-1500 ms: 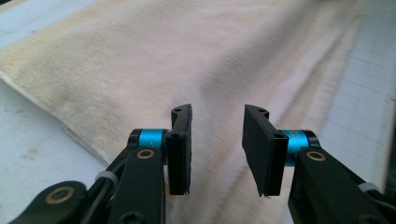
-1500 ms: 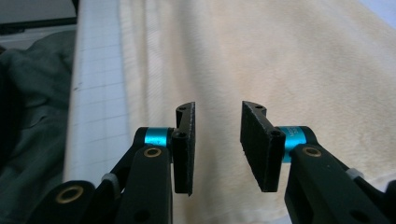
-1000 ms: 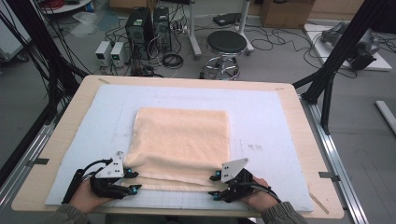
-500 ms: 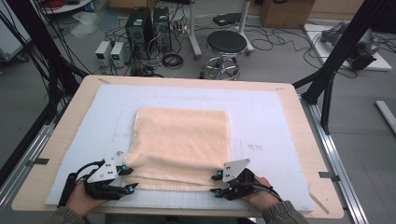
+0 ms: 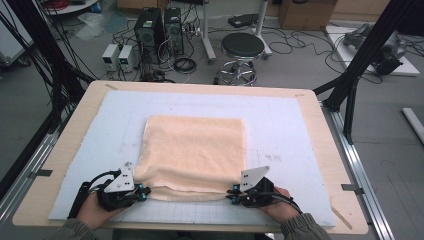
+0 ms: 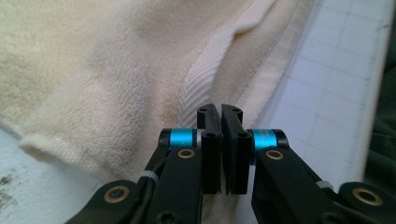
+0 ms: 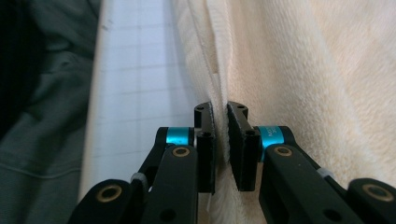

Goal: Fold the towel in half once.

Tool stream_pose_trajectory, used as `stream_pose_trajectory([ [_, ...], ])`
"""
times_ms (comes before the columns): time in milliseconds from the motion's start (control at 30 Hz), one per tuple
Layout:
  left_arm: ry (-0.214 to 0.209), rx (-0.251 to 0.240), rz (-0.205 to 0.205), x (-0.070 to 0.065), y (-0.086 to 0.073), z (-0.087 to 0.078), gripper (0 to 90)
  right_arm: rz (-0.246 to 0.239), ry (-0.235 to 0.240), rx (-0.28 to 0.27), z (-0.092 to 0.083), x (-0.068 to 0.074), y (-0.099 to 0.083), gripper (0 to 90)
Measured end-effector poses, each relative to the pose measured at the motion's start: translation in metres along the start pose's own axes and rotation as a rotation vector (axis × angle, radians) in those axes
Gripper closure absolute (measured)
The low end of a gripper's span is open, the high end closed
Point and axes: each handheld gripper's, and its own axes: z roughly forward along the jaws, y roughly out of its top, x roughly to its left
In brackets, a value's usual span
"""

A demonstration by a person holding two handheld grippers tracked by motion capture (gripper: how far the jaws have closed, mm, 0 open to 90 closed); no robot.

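1. Grey flooring behind the worktop (image 5: 320,130) carries computer towers (image 5: 159,25), a round black stool (image 5: 242,46) and loose cables.
2. Worktop: a pale wooden board topped by a white gridded mat (image 5: 290,130), seen from above in the high view.
3. Towel (image 5: 192,152): cream terry cloth, folded to a near-square, lying flat on the mat a little left of centre, its near edge close to the person's side.
4. Left tongs (image 5: 144,191): held in the person's left hand (image 5: 95,212) at the towel's near-left corner. In the left gripper view the left tongs (image 6: 220,112) have just been closing; the jaws stand nearly together with the towel's hem (image 6: 205,74) pinched at their tips, so they are clenched on the towel.
5. Right tongs (image 5: 231,194): held in the right hand (image 5: 280,207) at the towel's near-right corner. In the right gripper view the right tongs (image 7: 220,112) have just been closing; a fold of the towel's edge (image 7: 219,56) runs between the pads, which press on it.
6. Both corners sit low, at or just above the mat; the rest of the towel lies undisturbed.
7. Green-grey sleeves (image 5: 300,230) enter from the bottom edge of the high view.
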Motion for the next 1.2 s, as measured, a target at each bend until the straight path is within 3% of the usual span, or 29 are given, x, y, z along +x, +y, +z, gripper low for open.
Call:
stream_pose_trajectory([
  [100, -0.019, -0.040, 0.012, -0.008, 0.005, -0.017, 86.6, 0.005, 0.021, -0.037, -0.011, 0.006, 0.003, 82.6],
  [167, -0.037, -0.047, 0.032, -0.017, 0.008, -0.029, 86.6, 0.002, 0.039, -0.043, -0.017, 0.013, 0.005, 82.5],
  [233, -0.084, -0.028, 0.059, -0.023, 0.009, -0.035, 86.1, 0.002, 0.081, -0.048, -0.019, 0.020, 0.005, 76.8],
  [267, -0.101, -0.030, 0.058, -0.025, 0.008, -0.036, 84.0, 0.017, 0.119, -0.052, -0.019, 0.022, 0.004, 67.9],
  [333, -0.080, -0.054, 0.044, -0.024, 0.008, -0.037, 66.6, 0.043, 0.148, -0.088, -0.023, 0.025, 0.003, 62.4],
  [433, -0.067, -0.082, 0.009, -0.017, 0.006, -0.033, 62.0, 0.053, 0.103, -0.156, -0.031, 0.024, 0.007, 60.5],
  [500, -0.054, -0.045, 0.014, -0.013, 0.003, -0.025, 62.2, 0.033, 0.074, -0.125, -0.027, 0.020, 0.007, 60.8],
  [600, -0.066, 0.033, 0.018, -0.006, -0.003, -0.007, 63.2, 0.009, 0.083, -0.043, -0.008, 0.019, 0.005, 60.2],
  [667, -0.083, 0.038, 0.022, -0.006, -0.007, 0.002, 70.8, -0.005, 0.074, 0.016, 0.005, 0.017, 0.004, 62.8],
  [733, -0.090, 0.028, 0.002, -0.006, -0.006, 0.002, 80.4, 0.009, 0.088, -0.001, 0.008, 0.014, 0.003, 76.5],
  [767, -0.094, 0.040, 0.012, -0.005, -0.005, 0.000, 84.6, 0.002, 0.093, -0.002, 0.007, 0.012, 0.003, 82.1],
  [833, -0.094, 0.035, 0.023, -0.007, -0.003, -0.004, 86.0, 0.002, 0.100, -0.007, 0.004, 0.009, 0.003, 84.5],
  [1033, -0.130, -0.050, 0.022, -0.016, 0.003, -0.028, 86.1, -0.017, 0.093, -0.064, -0.020, 0.016, 0.011, 83.5],
  [1133, -0.193, 0.001, 0.022, -0.021, 0.000, -0.023, 84.4, -0.015, 0.129, -0.052, -0.023, 0.019, 0.010, 76.9],
  [1200, -0.184, 0.010, 0.024, -0.021, -0.004, -0.019, 74.8, -0.012, 0.137, -0.011, -0.016, 0.019, 0.007, 67.3],
])
